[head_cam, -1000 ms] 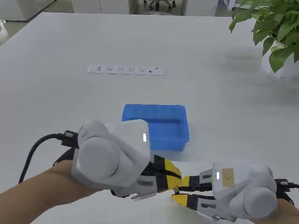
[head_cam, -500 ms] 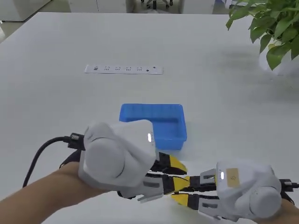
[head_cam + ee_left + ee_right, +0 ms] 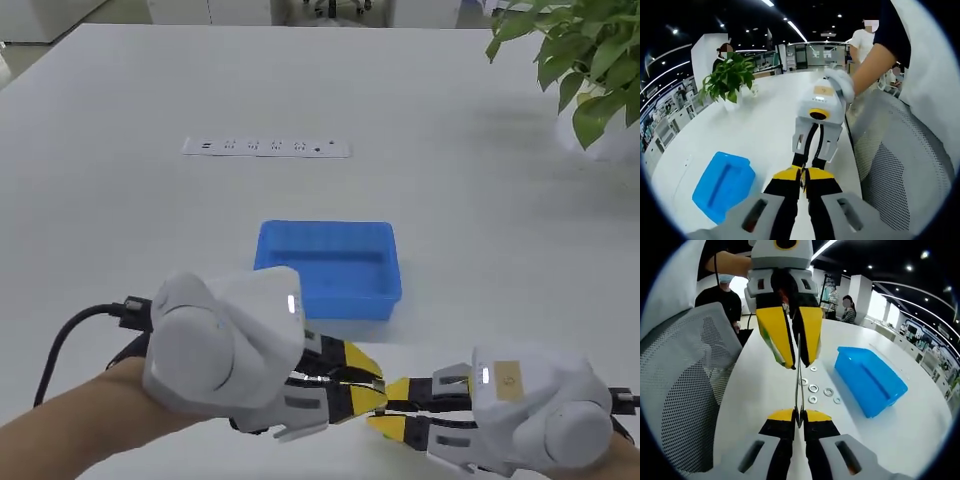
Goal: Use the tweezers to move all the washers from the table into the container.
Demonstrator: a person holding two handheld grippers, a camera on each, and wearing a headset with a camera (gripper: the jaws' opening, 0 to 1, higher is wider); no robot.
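Washers are all loose on the table near the blue container, so nothing's been moved yet imo. The right gripper is clamped on the tweezers. The left gripper just backed off a touch, jaws straddling the far end, and I can't tell if they're actually pinching.
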